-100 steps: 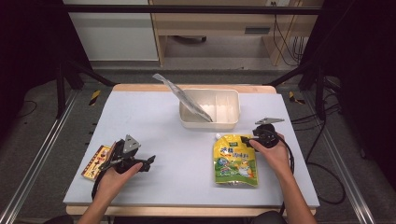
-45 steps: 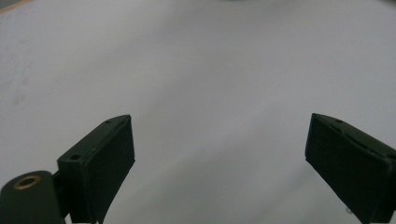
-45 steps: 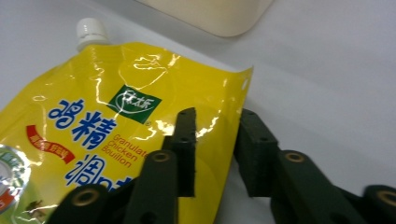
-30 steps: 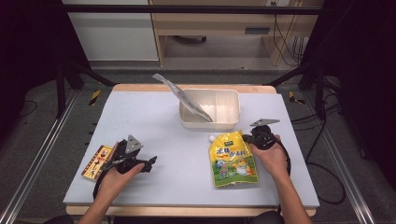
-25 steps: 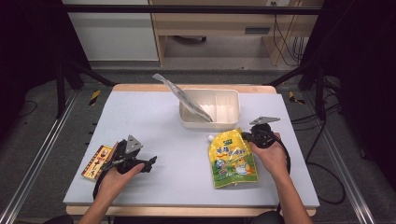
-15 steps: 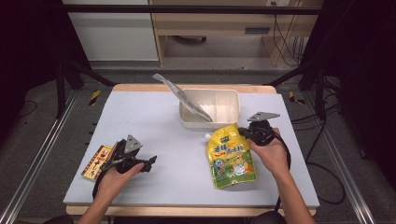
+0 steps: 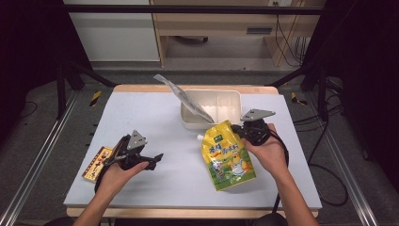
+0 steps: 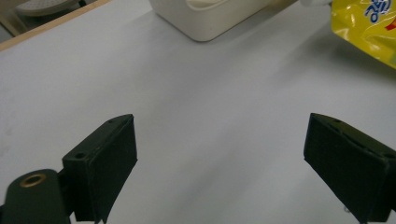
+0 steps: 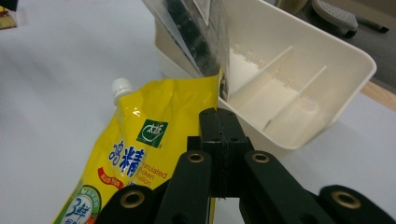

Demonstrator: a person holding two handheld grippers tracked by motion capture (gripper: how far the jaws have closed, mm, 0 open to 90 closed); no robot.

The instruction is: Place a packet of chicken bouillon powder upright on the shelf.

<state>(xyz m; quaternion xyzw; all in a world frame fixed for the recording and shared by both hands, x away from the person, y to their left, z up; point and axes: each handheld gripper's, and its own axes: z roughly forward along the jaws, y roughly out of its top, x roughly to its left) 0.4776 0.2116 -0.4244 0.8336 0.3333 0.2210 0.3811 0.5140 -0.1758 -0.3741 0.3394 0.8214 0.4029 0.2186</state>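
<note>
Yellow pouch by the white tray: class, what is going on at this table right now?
A person works with a gripper in each hand. The right gripper has its jaws shut on the top edge of the yellow pouch, whose upper end is raised beside the divided white tray. A clear packet leans in that tray. The left gripper hovers with jaws open and nothing between them, near a small snack packet at the table's left edge.

Bright overhead light on table (image 7: 141, 113), dark surroundings, soft shadows, close fingers blurred
</note>
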